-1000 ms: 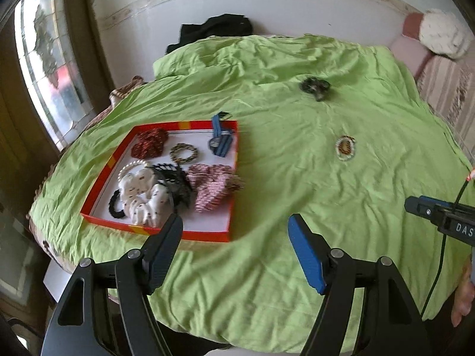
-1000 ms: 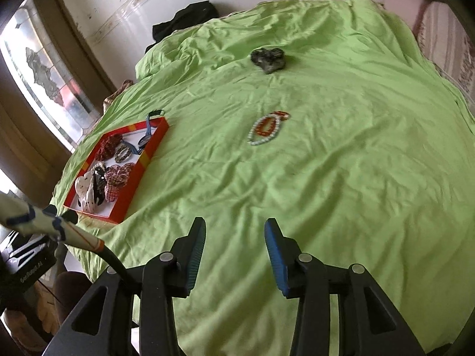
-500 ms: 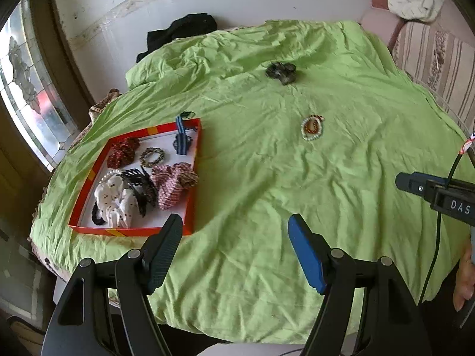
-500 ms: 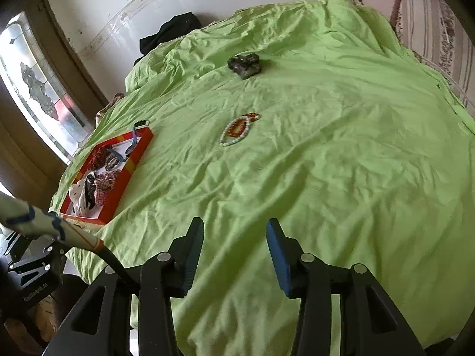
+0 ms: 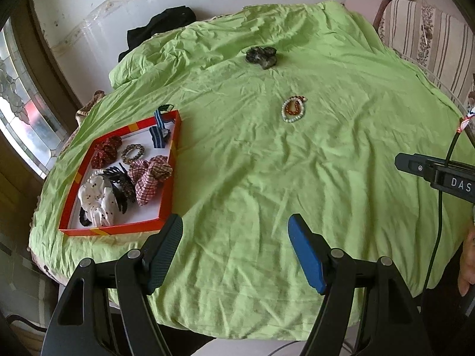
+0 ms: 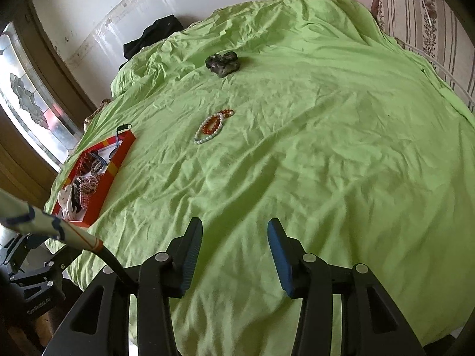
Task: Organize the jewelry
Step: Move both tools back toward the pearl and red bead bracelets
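Red-rimmed tray [image 5: 169, 178] at the left on green cloth, holding scrunchies, a black claw clip [image 5: 118, 184] and a beaded bracelet [image 5: 133, 153], white-and-amber bead bracelets [image 5: 293, 109] coiled mid-cloth, dark scrunchie [image 5: 261, 56] beyond, well apart

bedsheet [image 5: 237, 178]: green, wrinkled
dark cloth [image 5: 160, 26]: far edge, by wall
window [image 5: 17, 101]: left, patterned glass
striped cushion [image 5: 430, 38]: right

Right gripper [image 6: 234, 249] jaws spread slightly wider, nothing between; both views swung rightward across green sheet [image 5: 267, 178].
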`<act>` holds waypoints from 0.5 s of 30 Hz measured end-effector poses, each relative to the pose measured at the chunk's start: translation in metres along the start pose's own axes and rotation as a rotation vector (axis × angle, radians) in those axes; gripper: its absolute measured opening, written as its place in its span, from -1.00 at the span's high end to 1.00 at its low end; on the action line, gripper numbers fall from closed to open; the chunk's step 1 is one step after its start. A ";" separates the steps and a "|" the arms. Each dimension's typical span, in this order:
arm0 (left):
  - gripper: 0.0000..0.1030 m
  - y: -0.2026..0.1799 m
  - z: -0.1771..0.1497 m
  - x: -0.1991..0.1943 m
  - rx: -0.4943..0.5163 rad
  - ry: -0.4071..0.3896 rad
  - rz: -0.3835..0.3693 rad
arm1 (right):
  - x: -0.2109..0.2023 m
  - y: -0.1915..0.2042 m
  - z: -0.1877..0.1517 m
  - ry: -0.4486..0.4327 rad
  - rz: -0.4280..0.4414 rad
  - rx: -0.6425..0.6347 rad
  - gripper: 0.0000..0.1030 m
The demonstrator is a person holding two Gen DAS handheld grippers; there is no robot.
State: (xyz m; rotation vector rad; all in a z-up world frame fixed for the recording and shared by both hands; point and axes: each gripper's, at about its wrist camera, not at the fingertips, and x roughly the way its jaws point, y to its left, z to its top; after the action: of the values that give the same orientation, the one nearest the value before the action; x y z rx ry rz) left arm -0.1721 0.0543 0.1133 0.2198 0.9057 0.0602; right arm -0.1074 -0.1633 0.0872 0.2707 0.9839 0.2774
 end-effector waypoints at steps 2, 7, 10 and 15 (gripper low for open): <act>-0.41 0.001 -0.001 0.003 -0.006 0.011 -0.010 | 0.001 0.000 0.000 0.003 -0.004 -0.003 0.04; -0.41 0.010 -0.001 0.009 -0.044 0.033 -0.032 | 0.004 -0.002 0.001 0.006 -0.012 -0.001 0.03; -0.41 0.019 0.000 0.013 -0.073 0.038 -0.038 | 0.007 -0.004 0.001 0.010 -0.019 0.002 0.03; -0.41 0.028 0.001 0.020 -0.105 0.050 -0.036 | 0.012 -0.007 0.003 0.019 -0.030 0.010 0.02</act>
State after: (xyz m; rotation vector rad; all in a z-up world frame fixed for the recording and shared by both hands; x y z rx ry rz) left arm -0.1577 0.0847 0.1041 0.1041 0.9536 0.0800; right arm -0.0981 -0.1655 0.0770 0.2633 1.0077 0.2483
